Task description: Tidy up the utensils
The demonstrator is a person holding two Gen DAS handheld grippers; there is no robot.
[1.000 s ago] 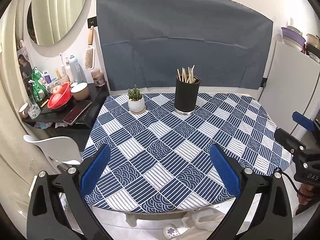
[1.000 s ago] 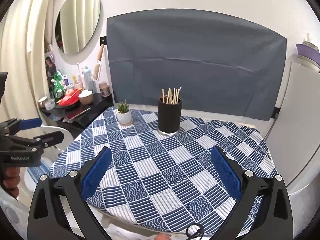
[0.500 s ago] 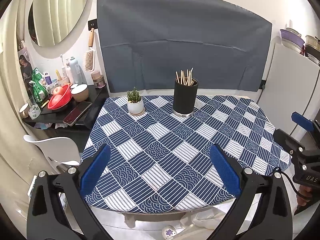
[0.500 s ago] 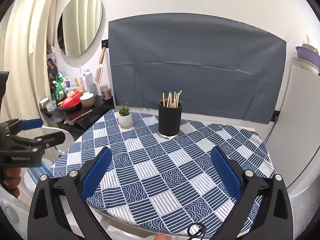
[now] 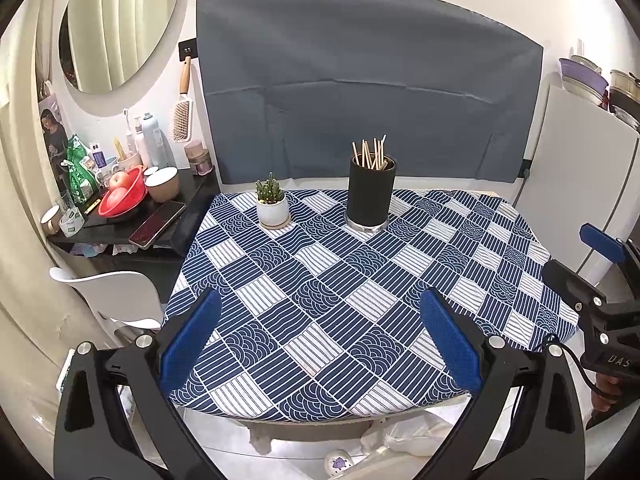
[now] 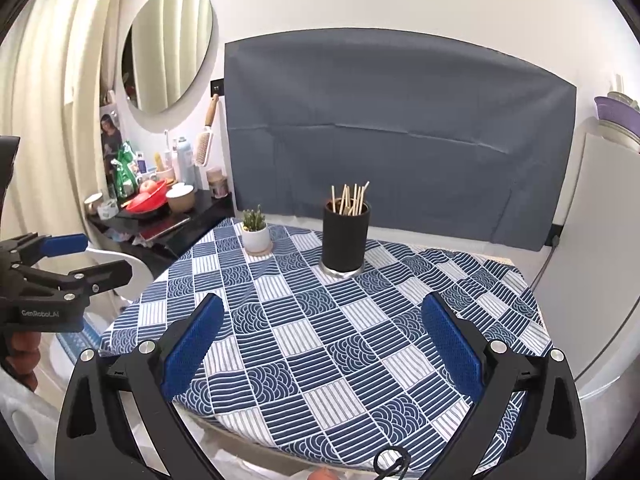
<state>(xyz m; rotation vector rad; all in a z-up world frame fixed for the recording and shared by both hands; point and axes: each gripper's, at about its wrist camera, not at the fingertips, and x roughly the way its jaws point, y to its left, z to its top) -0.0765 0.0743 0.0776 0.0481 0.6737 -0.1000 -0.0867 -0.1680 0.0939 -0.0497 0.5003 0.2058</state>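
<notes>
A black cylindrical holder (image 5: 371, 192) (image 6: 345, 240) stands upright near the back of the table (image 5: 500, 236), with several wooden chopsticks (image 5: 370, 154) (image 6: 350, 199) sticking out of its top. My left gripper (image 5: 320, 344) hangs open above the table's front edge with nothing between its blue pads. My right gripper (image 6: 322, 344) is open too, over the front edge and empty. Each gripper also shows from the side in the other's view: the right gripper (image 5: 592, 276) and the left gripper (image 6: 80, 258), both off the table's sides.
A small potted succulent (image 5: 272, 204) (image 6: 255, 232) sits left of the holder. A dark side shelf (image 5: 132, 216) at the left holds a red bowl with fruit, cups, bottles and a phone. A white chair (image 5: 116, 292) stands by the table's left edge. A white cabinet (image 5: 576, 184) is at right.
Both grippers have drawn back and up from the table, so the holder and plant look smaller and farther away. The jaws stay open.
</notes>
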